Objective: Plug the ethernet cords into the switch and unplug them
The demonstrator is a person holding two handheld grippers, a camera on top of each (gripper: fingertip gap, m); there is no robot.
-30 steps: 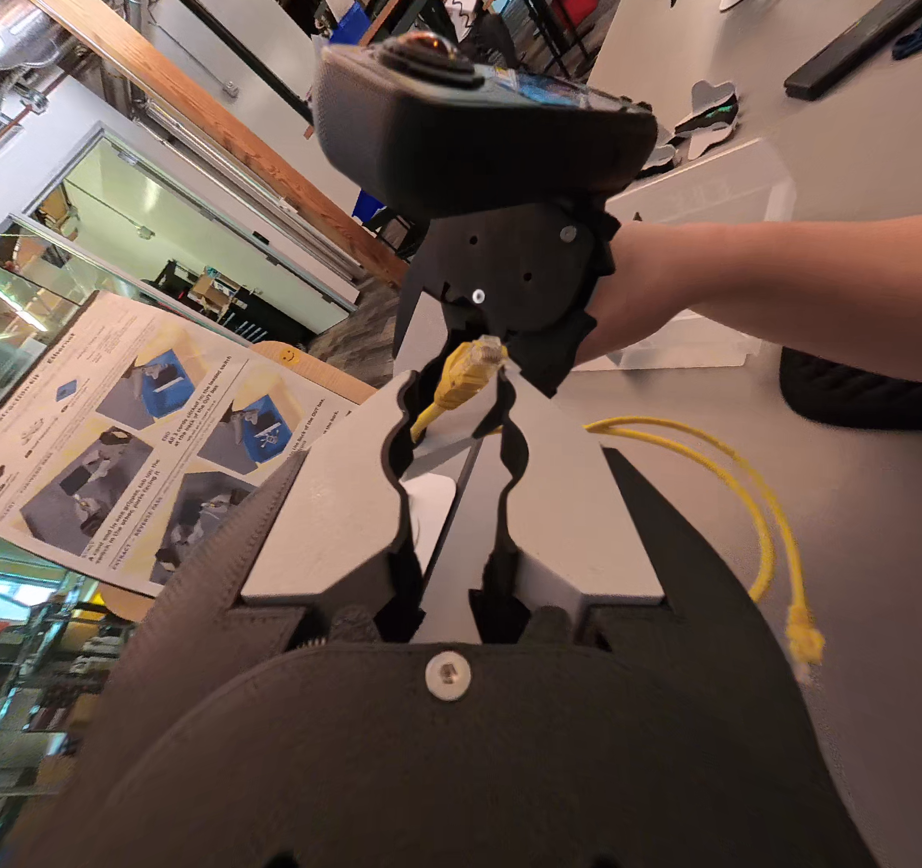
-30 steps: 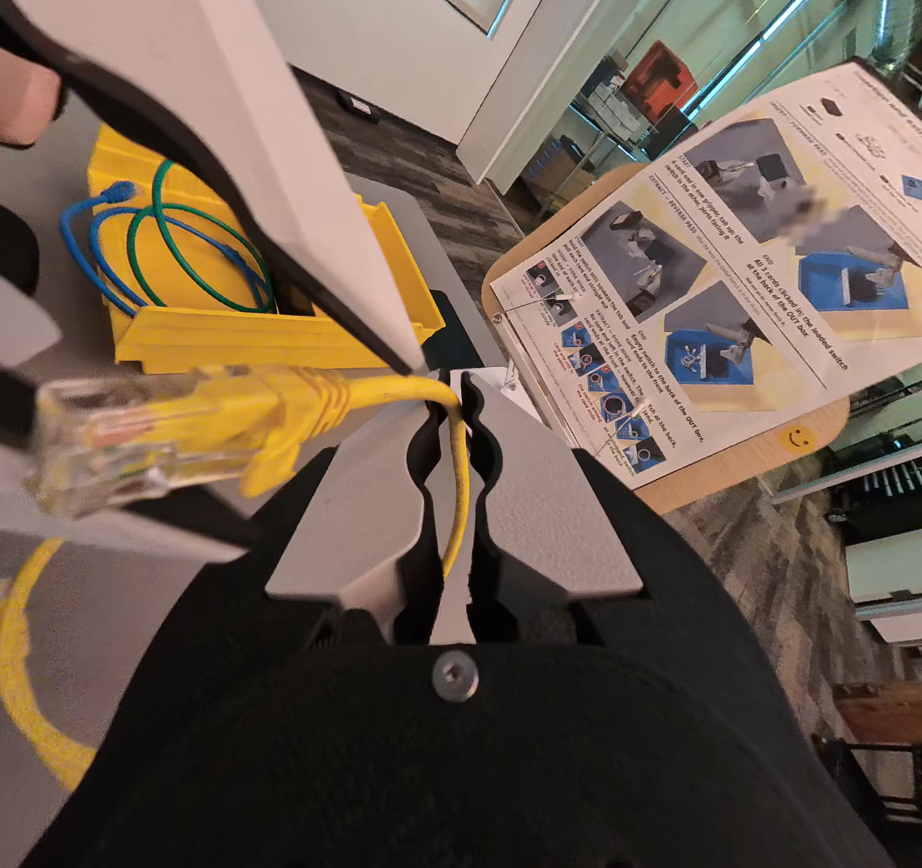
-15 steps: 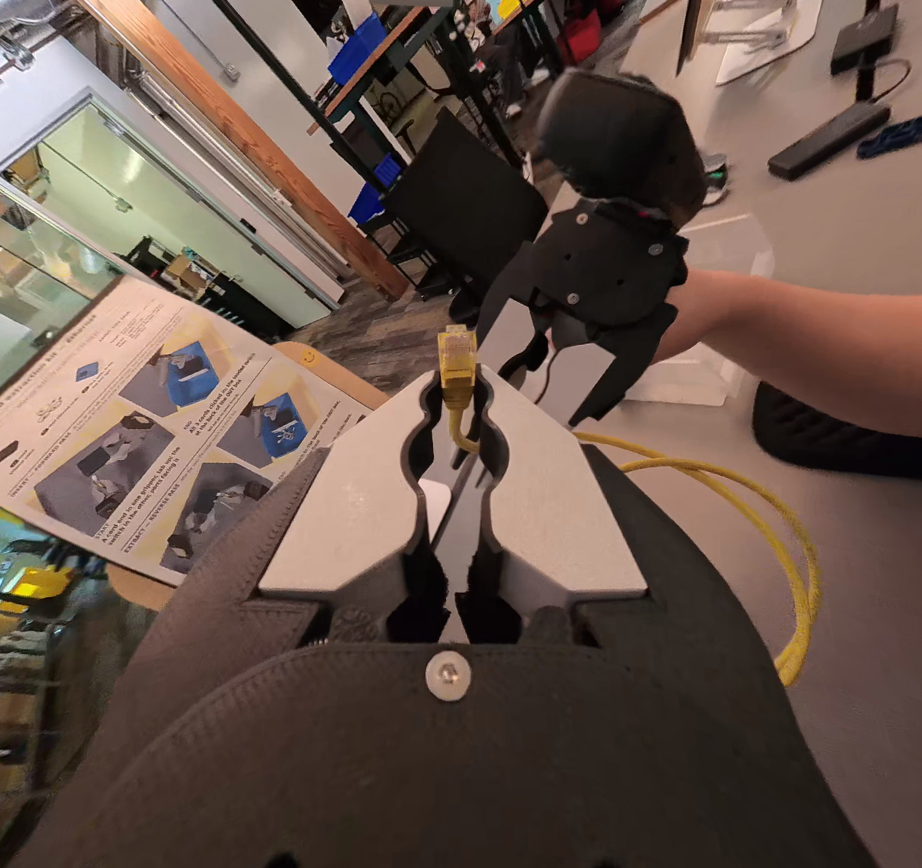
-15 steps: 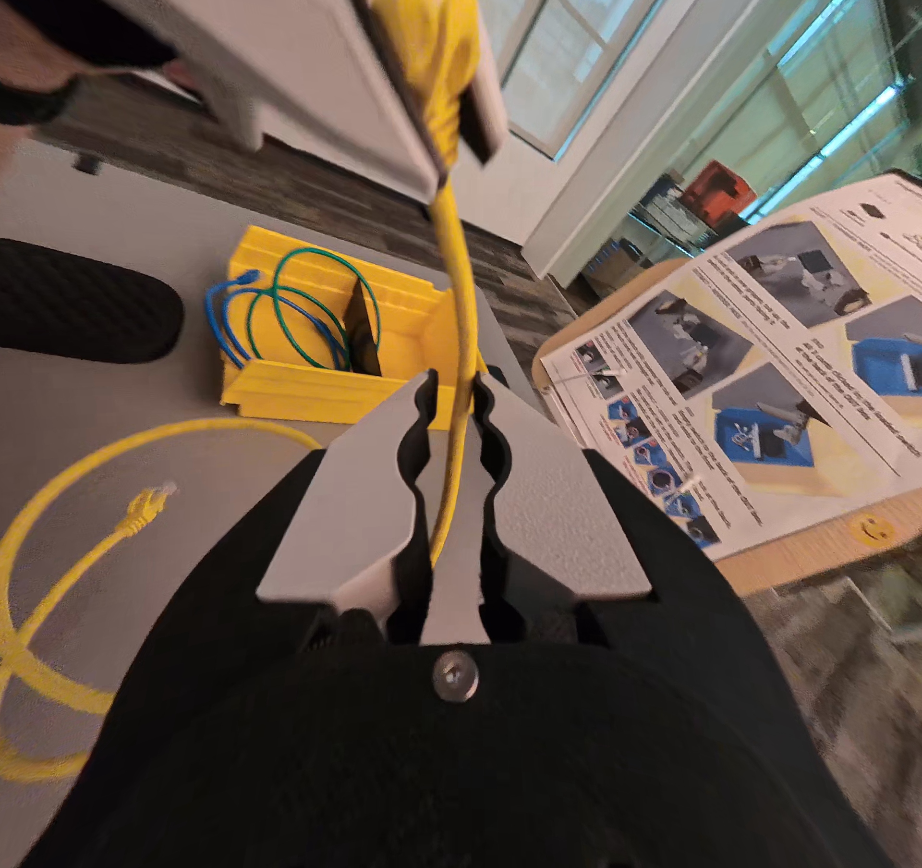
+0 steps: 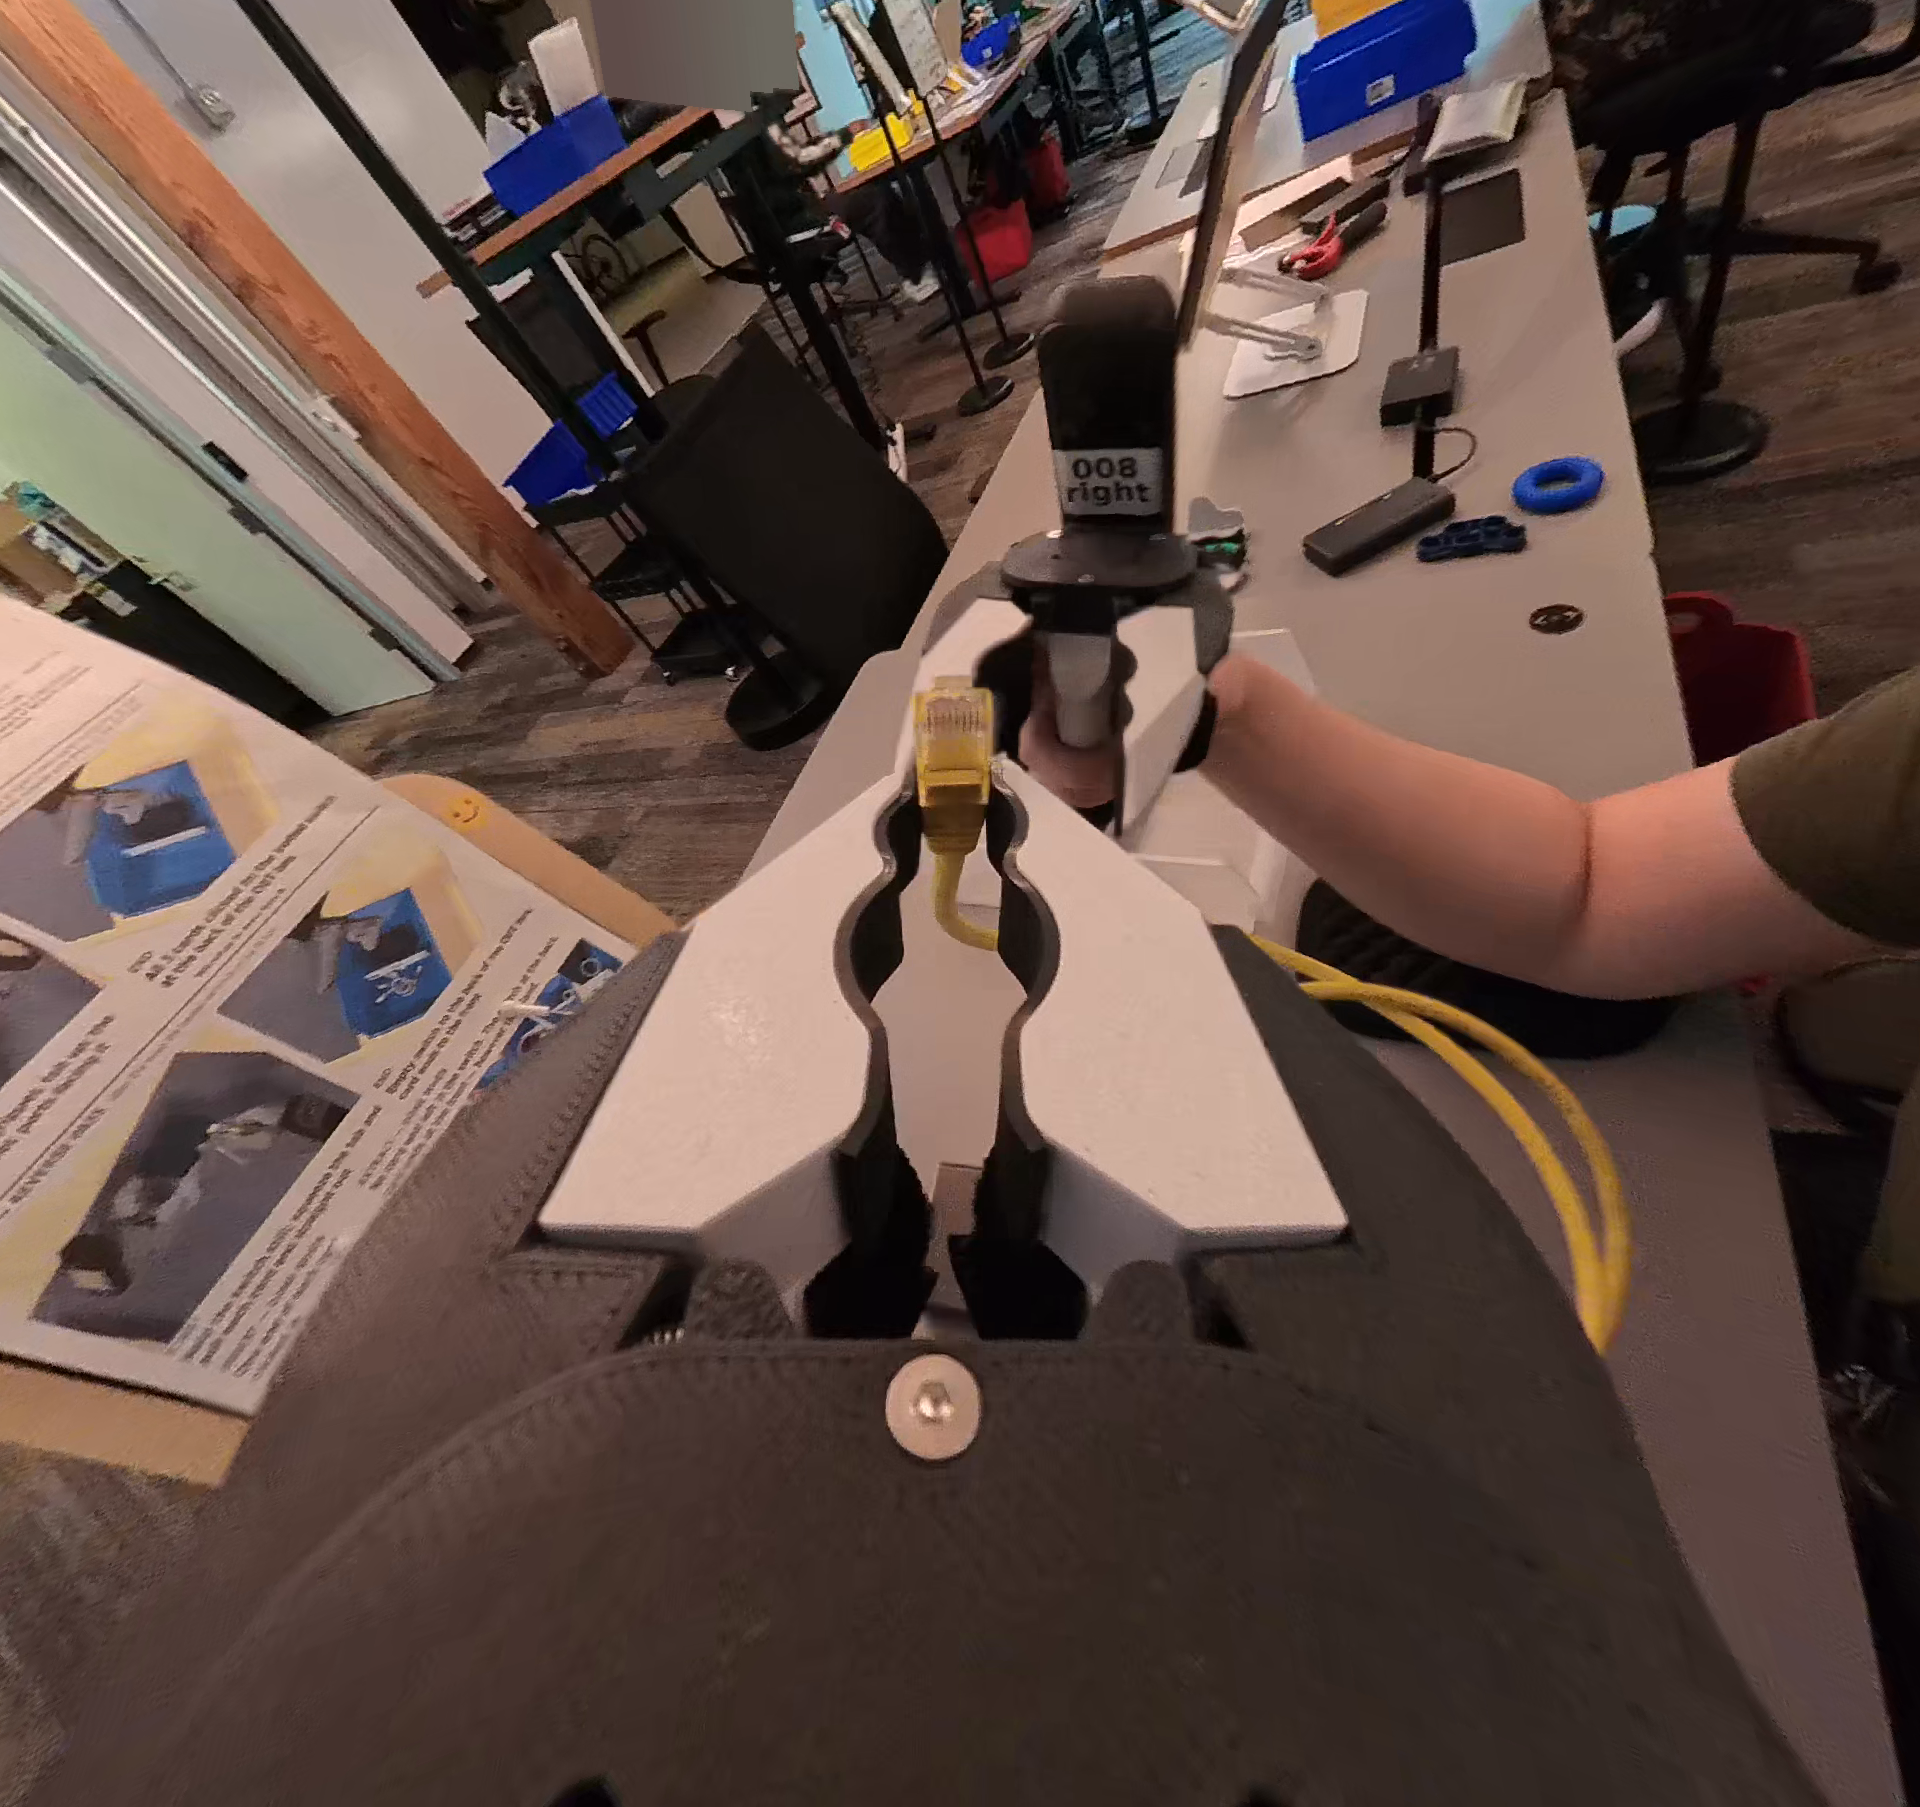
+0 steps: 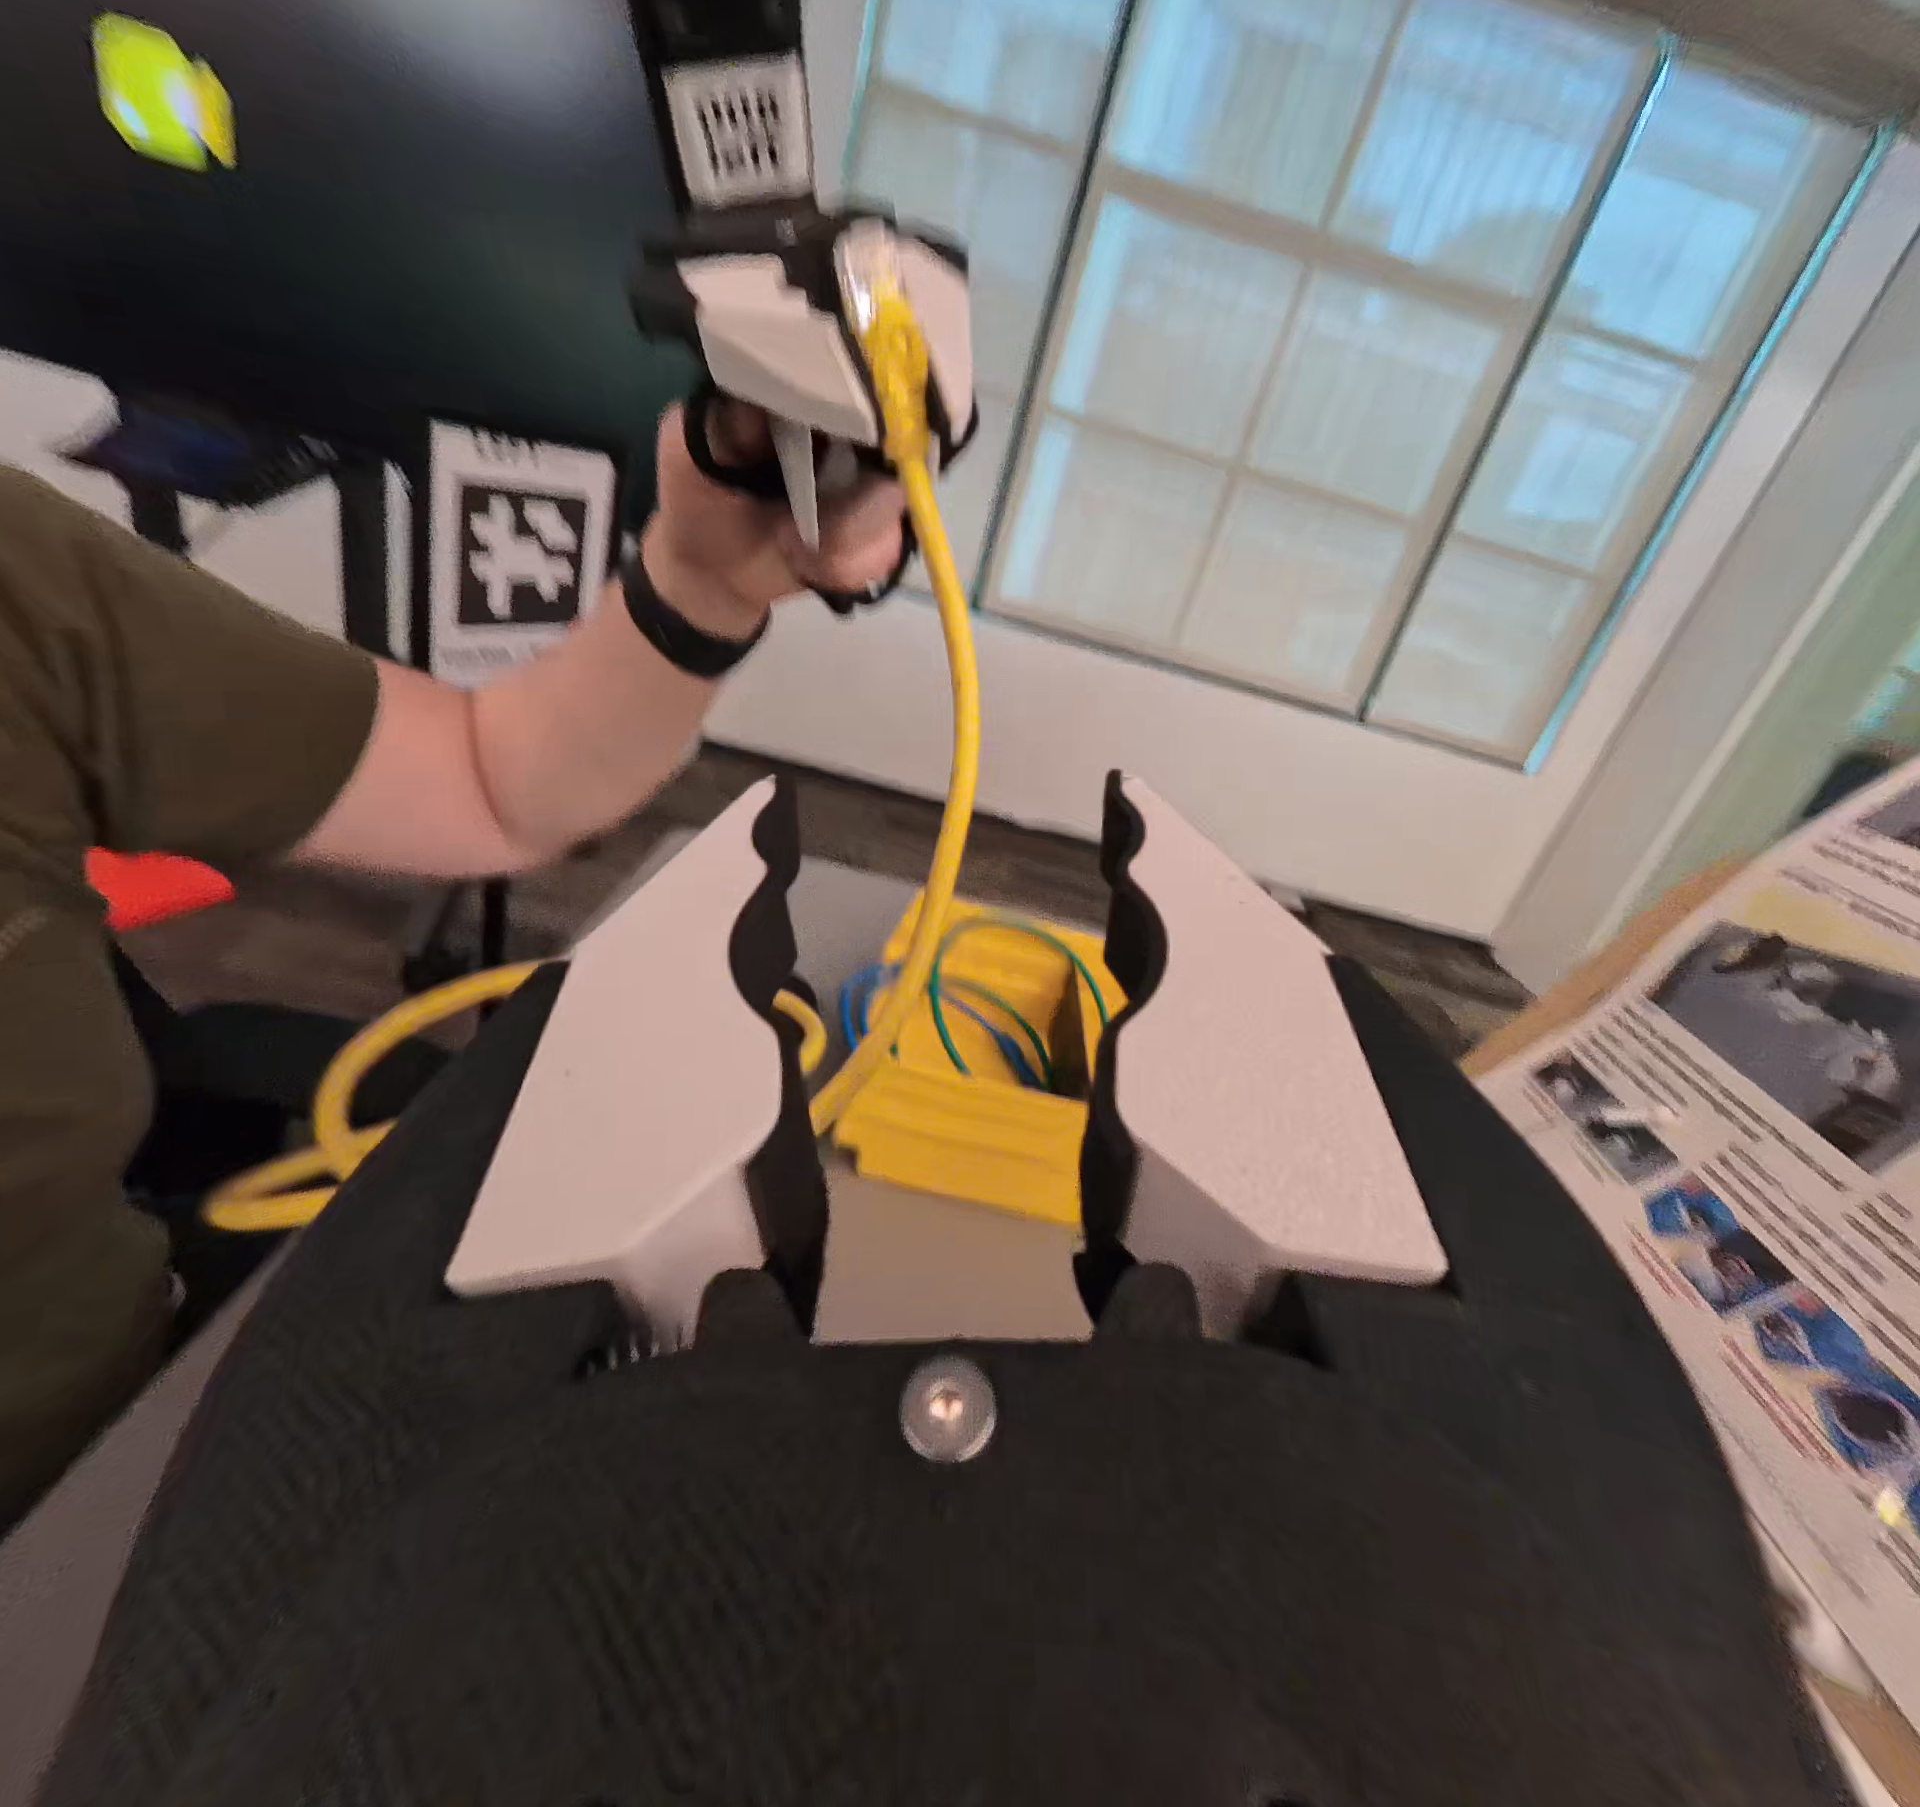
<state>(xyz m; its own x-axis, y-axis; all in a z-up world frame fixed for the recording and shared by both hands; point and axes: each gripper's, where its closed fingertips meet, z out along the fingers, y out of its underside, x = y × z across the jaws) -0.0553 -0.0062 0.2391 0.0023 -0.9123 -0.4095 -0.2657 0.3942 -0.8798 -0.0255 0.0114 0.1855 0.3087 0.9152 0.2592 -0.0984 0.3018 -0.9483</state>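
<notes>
Left gripper [image 5: 954, 801]: jaws nearly closed at the tips, pinching the yellow plug [image 5: 953, 755] by its boot; the clear connector end stands above the fingertips, pointing away from the camera; in the right wrist view the same gripper [image 6: 896, 323] is raised in the air, held by the person's left hand [image 6: 769, 521]

Right gripper [image 6: 945, 822]: jaws spread wide with nothing between the pads; the yellow cord [image 6: 961, 677] passes in front of the gap without touching either finger; in the left wrist view this gripper [image 5: 1081, 718] is held upright beyond the plug by the person's right hand [image 5: 1070, 749], and its fingers cannot be made out there

Yellow cord: hangs from the left gripper down toward the table and curls in loops on the grey table [image 5: 1704, 1238]; in the left wrist view a loop [image 5: 1558, 1134] lies to the right of the gripper body

Yellow bin [image 6: 987, 1082]: sits on the table beyond the right gripper's fingers; holds a blue cord [image 6: 873, 999] and a green cord [image 6: 966, 1009] coiled together

Switch: cannot be told apart in either view

Instruction sheet [image 5: 208, 1009]: printed page with photographs, lying on a wooden board to the left of the table; also seen at the right edge of the right wrist view [image 6: 1766, 1134]

Black pad [image 5: 1455, 968]: on the table under the person's right forearm [image 5: 1455, 843]

Focus: the right wrist view is blurred
</notes>
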